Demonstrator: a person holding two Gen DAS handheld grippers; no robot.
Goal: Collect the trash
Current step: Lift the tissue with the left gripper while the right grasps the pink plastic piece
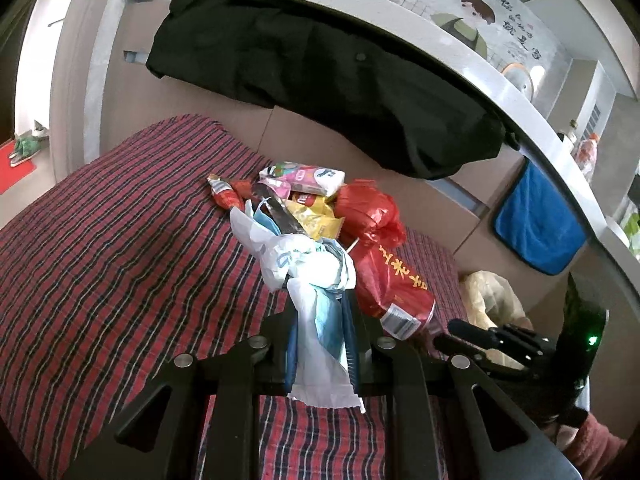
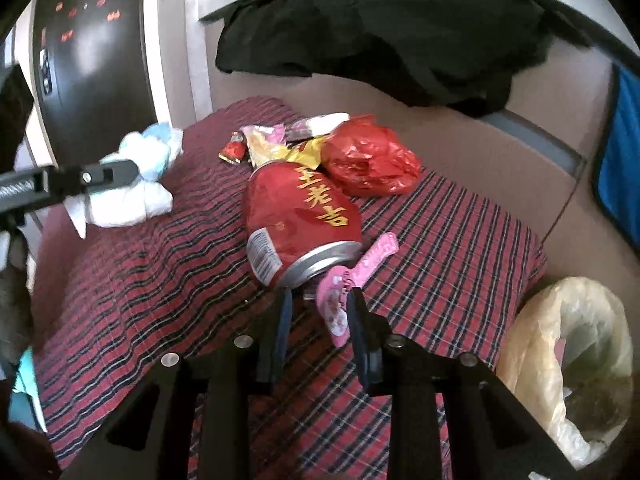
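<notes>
My left gripper [image 1: 320,300] is shut on a white and blue crumpled wad of tissue and mask [image 1: 308,264], held above the plaid cloth; it also shows in the right wrist view [image 2: 140,184]. My right gripper [image 2: 318,300] is open, its fingers either side of a pink wrapper [image 2: 344,284] lying just below a dented red can [image 2: 296,220]. Behind the can lie a red plastic bag [image 2: 368,160], yellow and pink snack wrappers [image 2: 268,144] and a small red packet [image 2: 234,152]. A trash bin lined with a yellowish bag [image 2: 572,364] stands at the right.
The trash lies on a table under a red plaid cloth [image 2: 140,300]. A black garment [image 1: 320,68] hangs over a grey rail behind. A blue towel [image 1: 536,220] hangs at the right. The right gripper's body shows in the left wrist view [image 1: 512,340].
</notes>
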